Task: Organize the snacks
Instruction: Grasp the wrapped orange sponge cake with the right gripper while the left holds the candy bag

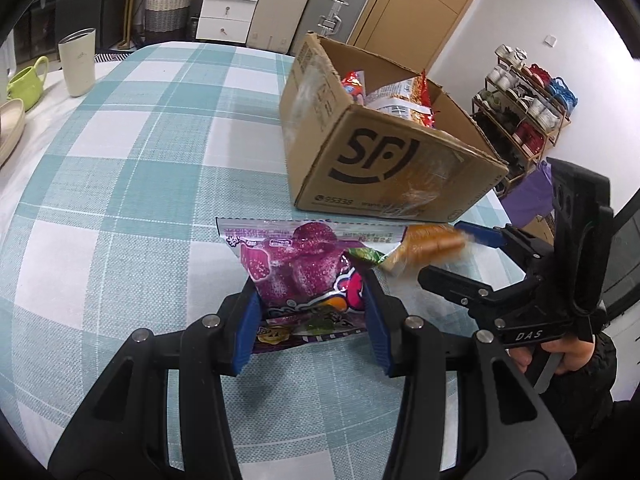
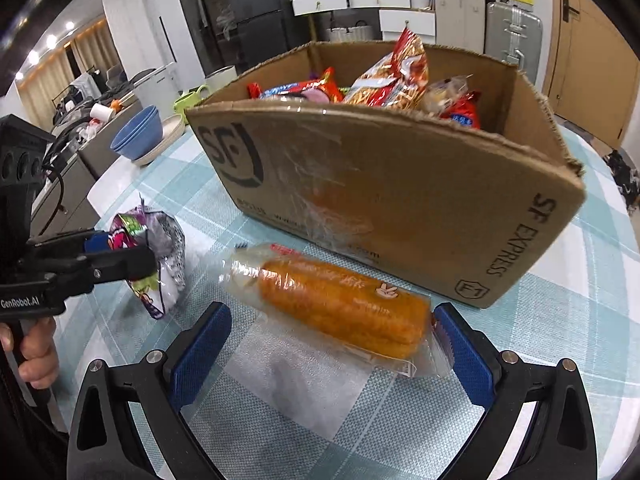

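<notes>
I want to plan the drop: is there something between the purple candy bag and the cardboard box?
Nothing visible. The purple candy bag, in the left gripper, faces the cardboard box across bare tablecloth; the wrapped orange bread lies off to its right.

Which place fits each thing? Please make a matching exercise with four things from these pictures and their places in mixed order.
Things:
1. purple candy bag
2. orange bread roll
3. red noodle packet
4. blue bowls

Places:
A. inside the cardboard box
B. between the left tongs
C. on the table's far edge, stacked on a plate
D. on the cloth before the box, between the open right tongs

Pairs: 1-B, 2-D, 3-A, 4-C
</notes>
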